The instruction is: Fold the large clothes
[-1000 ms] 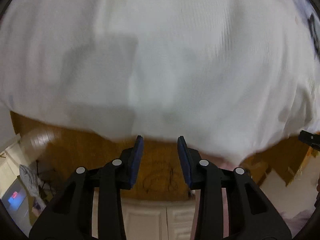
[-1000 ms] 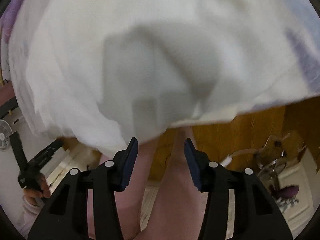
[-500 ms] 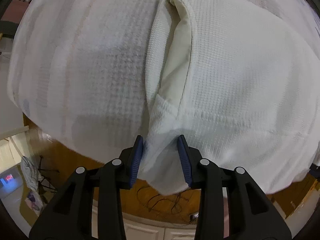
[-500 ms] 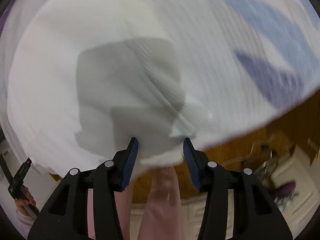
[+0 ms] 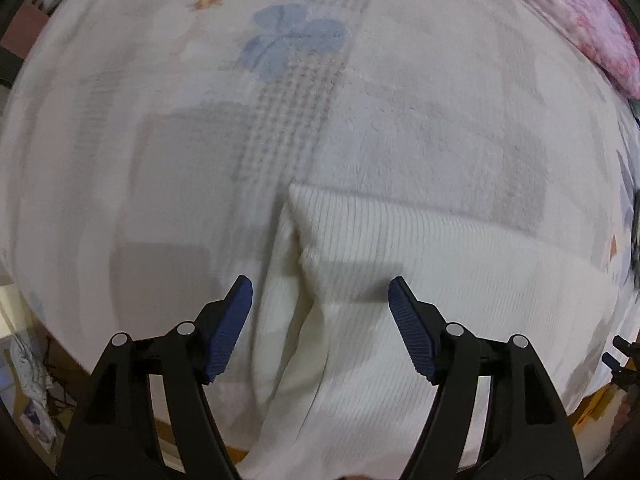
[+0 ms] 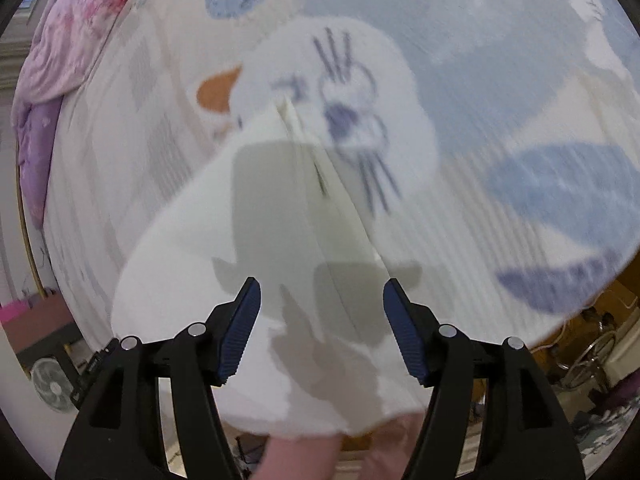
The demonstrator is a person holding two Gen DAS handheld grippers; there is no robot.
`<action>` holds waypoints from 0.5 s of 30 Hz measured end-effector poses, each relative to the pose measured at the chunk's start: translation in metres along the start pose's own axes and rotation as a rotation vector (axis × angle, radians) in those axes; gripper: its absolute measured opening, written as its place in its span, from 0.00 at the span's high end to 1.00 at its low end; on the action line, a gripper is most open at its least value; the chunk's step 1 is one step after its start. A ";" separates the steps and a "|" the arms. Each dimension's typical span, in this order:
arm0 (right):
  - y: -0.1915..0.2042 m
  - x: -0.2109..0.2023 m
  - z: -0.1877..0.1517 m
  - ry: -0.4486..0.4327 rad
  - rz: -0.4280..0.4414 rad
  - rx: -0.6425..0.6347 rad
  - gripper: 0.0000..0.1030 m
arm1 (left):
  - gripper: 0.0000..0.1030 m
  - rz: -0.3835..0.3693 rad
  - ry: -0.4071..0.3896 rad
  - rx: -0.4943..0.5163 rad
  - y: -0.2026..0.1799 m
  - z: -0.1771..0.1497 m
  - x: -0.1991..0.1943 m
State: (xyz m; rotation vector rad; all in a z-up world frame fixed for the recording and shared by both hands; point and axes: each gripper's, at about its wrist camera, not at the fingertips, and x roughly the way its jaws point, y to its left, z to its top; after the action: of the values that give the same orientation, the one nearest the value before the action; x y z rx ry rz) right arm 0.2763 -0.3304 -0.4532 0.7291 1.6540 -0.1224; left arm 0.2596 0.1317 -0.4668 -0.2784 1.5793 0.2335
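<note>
Lying on the pale bedspread printed with blue flowers and a cartoon face [image 6: 500, 128], the white ribbed knit garment [image 5: 400, 264] reaches its near edge. The left gripper [image 5: 320, 304] hangs above the garment's folded corner, jaws just spread wide, pads clear of the cloth. The right gripper [image 6: 322, 304] hovers over the garment [image 6: 208, 248] too, jaws likewise just opened, gripping nothing. A pink-and-purple quilt [image 6: 60, 60] lies bunched at the bedspread's far side.

Both the left gripper [image 5: 320, 300] and the right gripper [image 6: 321, 300] had matte black angular arms with triangular cut-outs, round silver pivot screws, and ribbed dark blue pads [image 5: 410, 334] lining their fingers.
</note>
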 end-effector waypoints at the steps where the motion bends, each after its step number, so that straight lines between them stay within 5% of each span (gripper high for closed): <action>1: 0.000 0.009 0.001 -0.002 -0.002 0.005 0.41 | 0.30 -0.009 0.020 -0.011 0.002 0.004 0.005; 4: 0.001 0.025 0.017 0.014 0.024 0.030 0.41 | 0.38 -0.087 0.104 -0.047 0.023 0.011 0.028; 7: 0.009 0.037 0.017 0.015 0.005 0.025 0.47 | 0.72 -0.161 0.150 -0.090 0.044 0.009 0.033; 8: 0.015 0.035 0.017 0.000 0.025 0.005 0.61 | 0.80 -0.169 0.157 -0.072 0.044 0.010 0.027; 11: 0.029 0.036 0.017 0.016 0.040 -0.011 0.90 | 0.88 -0.174 0.146 -0.046 0.054 0.029 0.011; 15: 0.047 0.029 0.022 -0.018 0.041 -0.005 0.94 | 0.90 -0.188 0.117 -0.051 0.060 0.046 -0.014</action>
State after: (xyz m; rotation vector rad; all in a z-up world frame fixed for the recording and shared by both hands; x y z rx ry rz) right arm 0.3183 -0.2918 -0.4701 0.7557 1.6210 -0.0945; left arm 0.2840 0.2036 -0.4557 -0.4851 1.6527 0.1123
